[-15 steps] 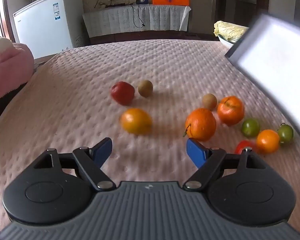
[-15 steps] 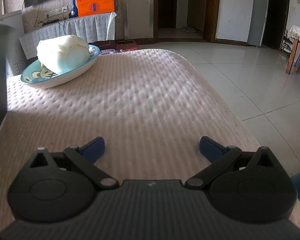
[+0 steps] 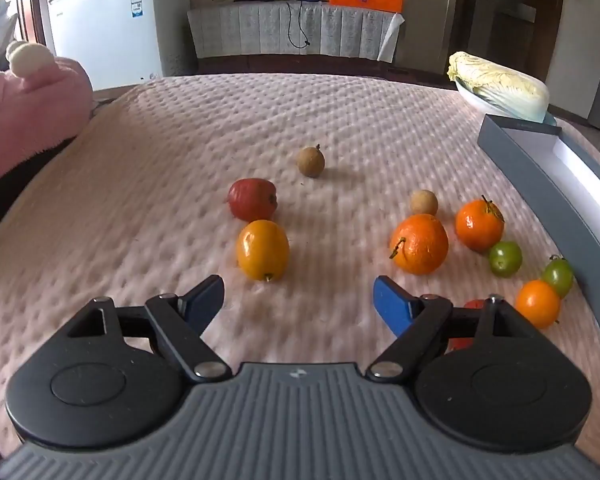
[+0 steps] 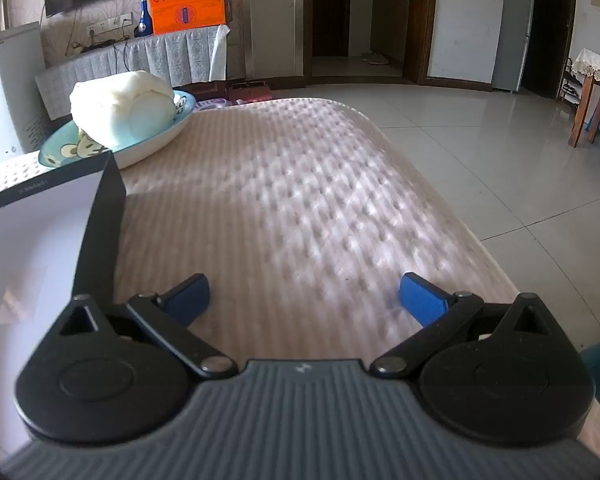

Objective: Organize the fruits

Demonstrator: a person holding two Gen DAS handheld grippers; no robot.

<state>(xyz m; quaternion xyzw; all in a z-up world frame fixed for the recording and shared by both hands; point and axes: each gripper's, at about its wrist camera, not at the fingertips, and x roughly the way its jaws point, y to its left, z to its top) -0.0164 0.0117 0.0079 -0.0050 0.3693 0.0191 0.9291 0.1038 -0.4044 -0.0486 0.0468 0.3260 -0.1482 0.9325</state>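
Several fruits lie on the pink quilted table in the left wrist view. A yellow-orange fruit [image 3: 263,249] lies just ahead of my open, empty left gripper [image 3: 299,300], with a red fruit [image 3: 253,199] and a brown longan [image 3: 311,162] behind it. To the right are a large orange [image 3: 419,243], a smaller orange [image 3: 479,224], a second longan [image 3: 424,202], two green tomatoes [image 3: 505,258] [image 3: 558,277], a small orange fruit [image 3: 537,303] and a red fruit [image 3: 474,304] partly hidden by my finger. A grey box with a white inside [image 3: 556,196] lies at the right, also in the right wrist view [image 4: 40,216]. My right gripper [image 4: 304,296] is open and empty beside it.
A cabbage on a blue-rimmed plate [image 4: 140,148] stands behind the box and shows in the left wrist view [image 3: 500,88]. A pink plush item [image 3: 28,112] lies at the table's left edge. The table's right edge drops to the tiled floor [image 4: 500,152].
The box was tilted up in the air and now lies flat on the table at the right. The left gripper's view has shifted slightly; the fruits lie as before.
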